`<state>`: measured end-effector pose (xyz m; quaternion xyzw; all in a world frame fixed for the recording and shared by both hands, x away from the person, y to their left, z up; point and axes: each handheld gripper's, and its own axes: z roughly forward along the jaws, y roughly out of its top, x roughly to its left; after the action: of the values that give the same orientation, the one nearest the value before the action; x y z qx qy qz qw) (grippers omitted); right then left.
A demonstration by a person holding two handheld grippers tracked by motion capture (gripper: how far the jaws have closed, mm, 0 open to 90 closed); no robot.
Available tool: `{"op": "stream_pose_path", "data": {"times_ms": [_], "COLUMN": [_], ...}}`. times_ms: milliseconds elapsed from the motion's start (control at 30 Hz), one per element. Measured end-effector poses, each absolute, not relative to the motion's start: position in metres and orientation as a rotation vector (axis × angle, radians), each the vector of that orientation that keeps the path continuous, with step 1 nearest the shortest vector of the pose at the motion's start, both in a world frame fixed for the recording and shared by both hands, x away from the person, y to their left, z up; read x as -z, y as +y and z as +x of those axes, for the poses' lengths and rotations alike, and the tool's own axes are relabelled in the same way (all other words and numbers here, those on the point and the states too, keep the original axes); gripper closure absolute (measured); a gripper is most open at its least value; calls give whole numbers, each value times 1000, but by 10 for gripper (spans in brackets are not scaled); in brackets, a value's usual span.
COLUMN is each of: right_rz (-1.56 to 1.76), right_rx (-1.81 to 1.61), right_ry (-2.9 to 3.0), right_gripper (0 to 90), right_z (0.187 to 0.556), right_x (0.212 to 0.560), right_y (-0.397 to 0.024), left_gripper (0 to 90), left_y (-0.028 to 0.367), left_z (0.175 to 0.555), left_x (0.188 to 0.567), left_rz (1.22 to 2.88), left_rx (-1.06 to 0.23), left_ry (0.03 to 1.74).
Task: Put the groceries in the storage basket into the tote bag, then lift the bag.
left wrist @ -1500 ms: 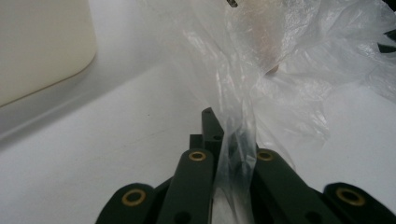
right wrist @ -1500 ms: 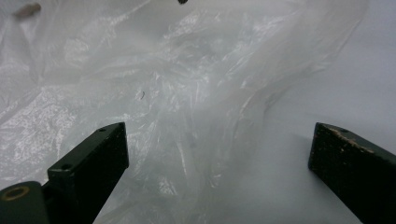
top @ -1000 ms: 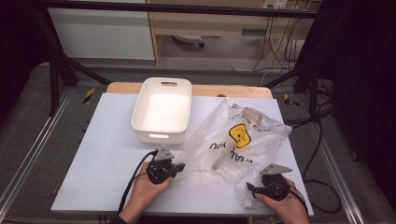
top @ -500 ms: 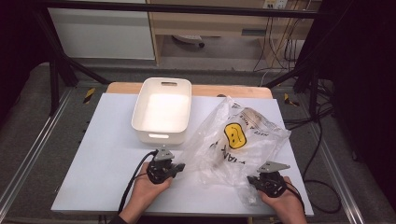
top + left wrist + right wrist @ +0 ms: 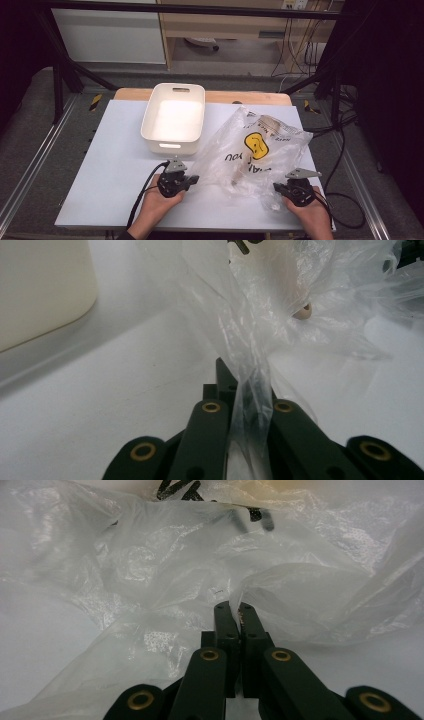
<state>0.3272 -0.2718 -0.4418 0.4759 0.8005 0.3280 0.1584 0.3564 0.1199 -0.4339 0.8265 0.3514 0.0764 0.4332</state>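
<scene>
Right of the white bin (image 5: pixel 173 119), on the pale table top (image 5: pixel 100 165), lies the clear plastic bag (image 5: pixel 252 150), crumpled and puffed up, its near edge drawn toward the person's side of the table. Printing on the bag: a yellow smiley patch (image 5: pixel 256 145) and dark lettering, facing up. Something small and tan, round-ended, sits inside the film (image 5: pixel 302 312); cannot tell what it is. Left gripper (image 5: pixel 176 181) rests just off the bag's near-left corner, below the bin's near wall; jaws clenched on a twisted strand of the film, which runs up between them in the left gripper view (image 5: pixel 247 405). Right gripper (image 5: pixel 296 189) sits at the bag's near-right corner, well apart from the bin; its jaws have just been closing and now stand pinched together on a fold of the bag's edge (image 5: pixel 235 617), with film bunched around the tips. Each gripper is carried by a hand coming in from the near edge: left hand (image 5: pixel 155 207), right hand (image 5: pixel 312 215). Black cable (image 5: pixel 145 187) trails from the left gripper back toward the person. Bin stands upright at the table's far middle, a handle slot (image 5: pixel 181 90) in its far wall, a second slot in its near wall. Beyond the bin, a wooden strip (image 5: pixel 250 97) shows along the table's far edge.
</scene>
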Motion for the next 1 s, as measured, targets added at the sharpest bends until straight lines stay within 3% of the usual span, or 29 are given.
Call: {"op": "stream_pose_path", "data": {"times_ms": [1000], "right_rz": [1197], "right_rx": [-1060], "right_ry": [2284], "right_gripper": [900], "right_z": [328], "right_x": [417], "right_y": [-265], "left_gripper": [897], "left_y": [128], "left_z": [362], "left_x": [427], "left_rz": [2039], "left_rx": [-215], "left_ry": [883]}}
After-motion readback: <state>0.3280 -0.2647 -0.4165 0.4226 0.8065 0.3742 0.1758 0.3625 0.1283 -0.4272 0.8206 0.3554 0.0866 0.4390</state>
